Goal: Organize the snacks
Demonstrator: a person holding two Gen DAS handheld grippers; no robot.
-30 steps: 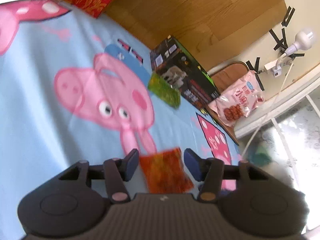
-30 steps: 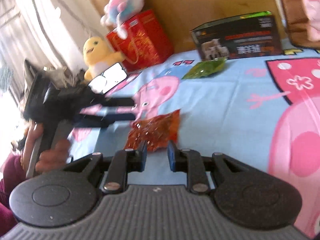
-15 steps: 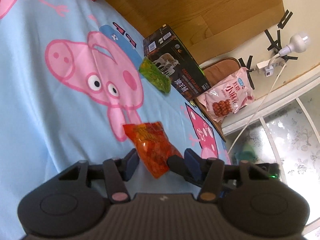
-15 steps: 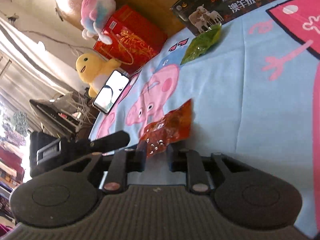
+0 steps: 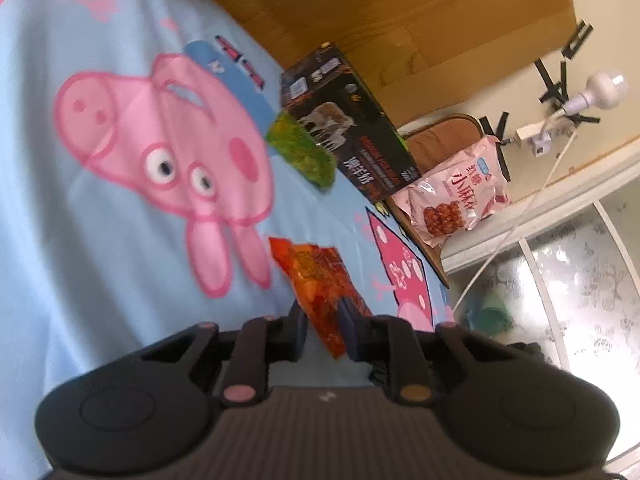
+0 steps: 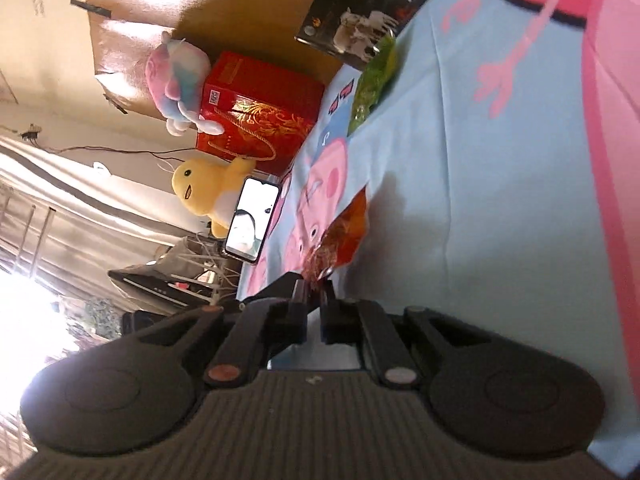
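Note:
An orange-red snack packet [image 5: 316, 280] is lifted off the blue cartoon bedsheet [image 5: 80, 240]. My left gripper [image 5: 323, 312] is shut on its near end. My right gripper [image 6: 314, 290] is shut on the same packet [image 6: 344, 236], which stands on edge above the sheet [image 6: 480, 200]. A green snack packet [image 5: 302, 152] lies by the black box [image 5: 352, 140]; it also shows in the right wrist view [image 6: 370, 84]. A pink snack bag [image 5: 456, 196] leans on a brown stool at the bed's far corner.
A red gift box [image 6: 256, 112], a pastel plush [image 6: 176, 76], a yellow duck plush [image 6: 208, 192] and a phone [image 6: 252, 220] sit along the bed's head end. A wooden headboard [image 5: 400, 20] stands behind. A lamp and cable [image 5: 560, 120] hang on the wall.
My left gripper has closed on the orange packet, which was loose between its open fingers. My right gripper rolled sideways, still holding the packet.

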